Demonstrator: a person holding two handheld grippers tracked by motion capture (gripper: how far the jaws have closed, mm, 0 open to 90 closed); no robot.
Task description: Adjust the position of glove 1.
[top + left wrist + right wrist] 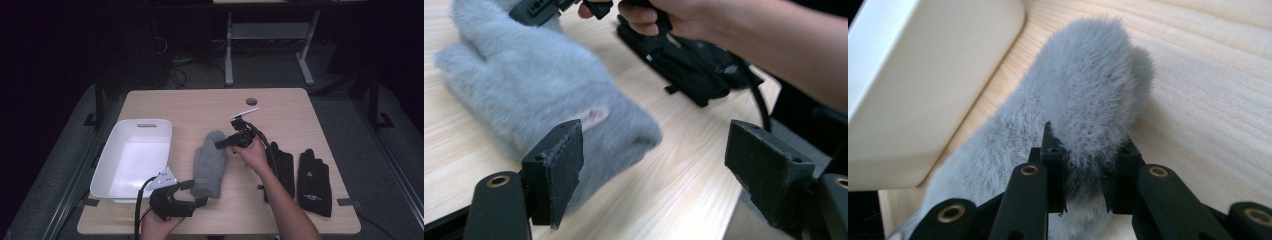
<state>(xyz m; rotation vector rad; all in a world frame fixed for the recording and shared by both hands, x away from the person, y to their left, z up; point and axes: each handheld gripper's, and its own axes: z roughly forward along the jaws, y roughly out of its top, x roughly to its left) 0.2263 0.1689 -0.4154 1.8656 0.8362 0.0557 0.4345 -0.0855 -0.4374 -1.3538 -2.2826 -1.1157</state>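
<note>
Right gripper (1083,187) pinches the grey mitten (209,162) by its thumb - left gripper (654,170) gapes wide at the cuff. Grab the cuff deep, then lift both evenly toward the white tub (112,175) just beside the mitten.

The black glove (315,182) bears a small white logo and wording, too small to read.

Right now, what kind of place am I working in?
Probably a lab or workshop set up for recording handling tasks: a bare wooden table, loose cables on the floor behind it, and a second metal-legged workbench in a dim room.
</note>
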